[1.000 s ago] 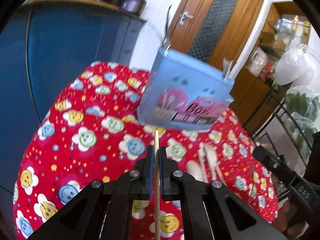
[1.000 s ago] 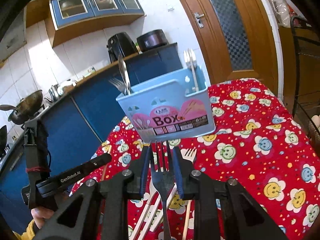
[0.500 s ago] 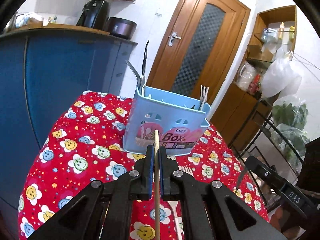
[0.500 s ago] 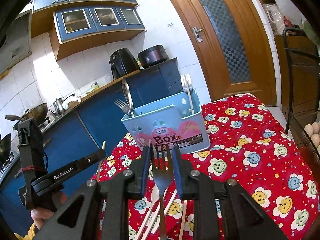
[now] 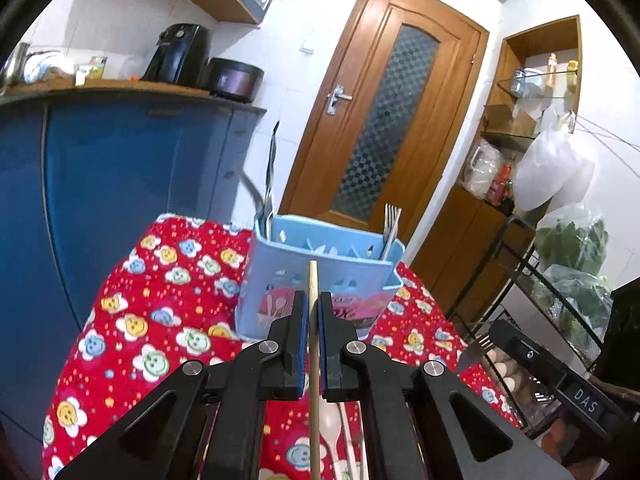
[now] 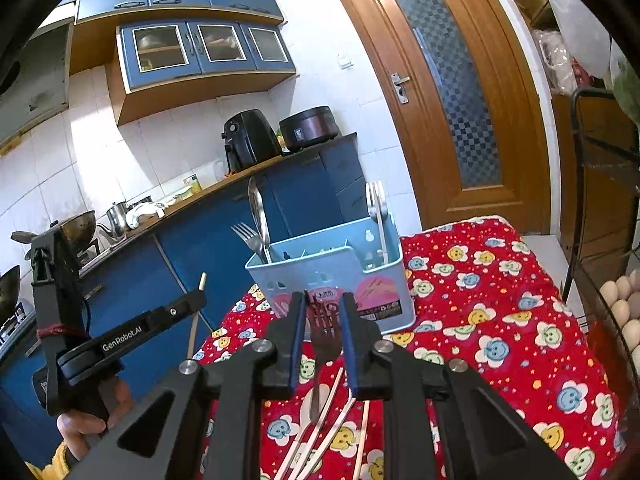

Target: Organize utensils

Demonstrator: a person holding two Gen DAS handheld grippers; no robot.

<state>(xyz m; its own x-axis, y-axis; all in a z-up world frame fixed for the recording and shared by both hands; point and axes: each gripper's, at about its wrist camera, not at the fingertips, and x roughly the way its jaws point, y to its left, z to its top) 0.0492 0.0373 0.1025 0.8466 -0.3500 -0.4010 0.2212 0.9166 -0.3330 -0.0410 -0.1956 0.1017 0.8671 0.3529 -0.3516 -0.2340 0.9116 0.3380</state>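
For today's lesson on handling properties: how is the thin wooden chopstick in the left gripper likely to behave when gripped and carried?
The thin wooden chopstick looks straight, so probably stiff. Being so slender, it is likely light. The left gripper pinches it at one narrow spot, with length sticking out both ways, so it may pivot or slip.

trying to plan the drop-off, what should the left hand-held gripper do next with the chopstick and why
Probably carry it forward and up over the blue utensil box, then tip the chopstick down into a free slot. The left hand-held gripper is shut on the chopstick, clear of the red tablecloth, but short of the box rim. The right hand-held gripper holds a fork, so keep them apart.
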